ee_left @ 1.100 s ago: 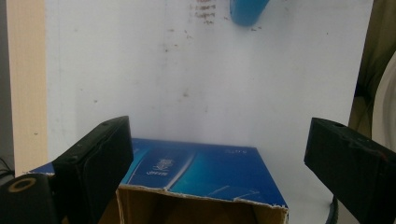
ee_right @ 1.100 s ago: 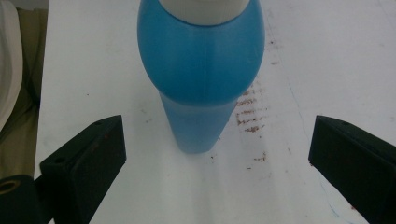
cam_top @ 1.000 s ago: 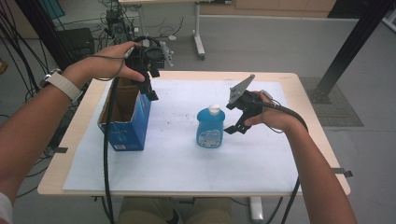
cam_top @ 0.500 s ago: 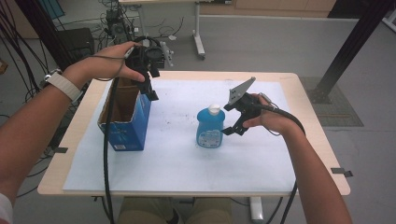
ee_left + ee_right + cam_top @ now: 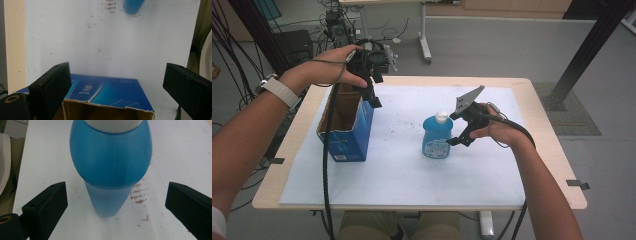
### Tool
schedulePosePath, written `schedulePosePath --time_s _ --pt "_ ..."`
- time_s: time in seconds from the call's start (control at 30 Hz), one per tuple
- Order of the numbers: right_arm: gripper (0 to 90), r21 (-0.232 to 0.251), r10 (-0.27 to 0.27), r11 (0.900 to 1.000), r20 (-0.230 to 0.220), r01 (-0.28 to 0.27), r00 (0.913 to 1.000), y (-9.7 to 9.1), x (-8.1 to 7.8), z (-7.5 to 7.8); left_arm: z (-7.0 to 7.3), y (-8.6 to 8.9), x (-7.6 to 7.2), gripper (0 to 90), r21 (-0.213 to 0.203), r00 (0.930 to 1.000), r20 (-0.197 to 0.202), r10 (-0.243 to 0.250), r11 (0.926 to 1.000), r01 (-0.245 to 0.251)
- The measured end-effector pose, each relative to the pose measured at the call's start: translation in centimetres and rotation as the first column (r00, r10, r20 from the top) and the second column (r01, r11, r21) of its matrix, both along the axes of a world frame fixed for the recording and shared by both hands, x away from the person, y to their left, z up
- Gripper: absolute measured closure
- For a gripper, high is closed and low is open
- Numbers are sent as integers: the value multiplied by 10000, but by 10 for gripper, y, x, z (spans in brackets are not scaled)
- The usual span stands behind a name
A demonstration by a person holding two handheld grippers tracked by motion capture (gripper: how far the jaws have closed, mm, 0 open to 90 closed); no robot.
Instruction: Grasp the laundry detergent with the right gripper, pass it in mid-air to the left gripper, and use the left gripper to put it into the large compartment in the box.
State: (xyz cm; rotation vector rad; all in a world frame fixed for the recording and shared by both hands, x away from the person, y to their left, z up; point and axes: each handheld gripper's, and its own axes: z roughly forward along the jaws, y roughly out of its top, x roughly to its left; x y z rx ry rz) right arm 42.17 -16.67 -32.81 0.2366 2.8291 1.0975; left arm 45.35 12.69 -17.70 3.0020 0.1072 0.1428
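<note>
A blue bottle (image 5: 437, 135) with a white cap stands upright mid-table; in the right gripper view the blue bottle (image 5: 111, 162) sits just ahead of the wide-apart jaws, not between them. My right gripper (image 5: 458, 134) is open, close to the bottle's right side. An open-topped blue cardboard box (image 5: 347, 125) stands at the left. My left gripper (image 5: 373, 97) hovers open above the box's far right corner; the left gripper view looks down on the box's rim (image 5: 107, 105) with the bottle's base (image 5: 133, 6) far off.
A white sheet (image 5: 402, 165) covers most of the wooden table (image 5: 542, 195). Small brown specks mark the sheet near the bottle. Black cables hang off the left side, with equipment and table legs on the floor behind.
My right gripper has moved a little closer to the bottle and dipped slightly. The left gripper and box have stayed put.
</note>
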Motion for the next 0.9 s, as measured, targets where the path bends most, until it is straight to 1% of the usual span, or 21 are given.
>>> schedulePosePath --time_s 0.13,0.5,0.9 --pt "42 45 -52 10000 -25 52 10000 1 1 -3 0 0 0 86 0 10000 -2 -14 10000 14" --pt "49 263 48 9996 -55 -46 10000 6 0 -9 0 0 0 86 17 10000 5 6 10000 -6" --pt "53 354 28 9994 -89 -25 10000 6 -1 -10 0 0 0 86 -7 10000 6 15 10000 -15"
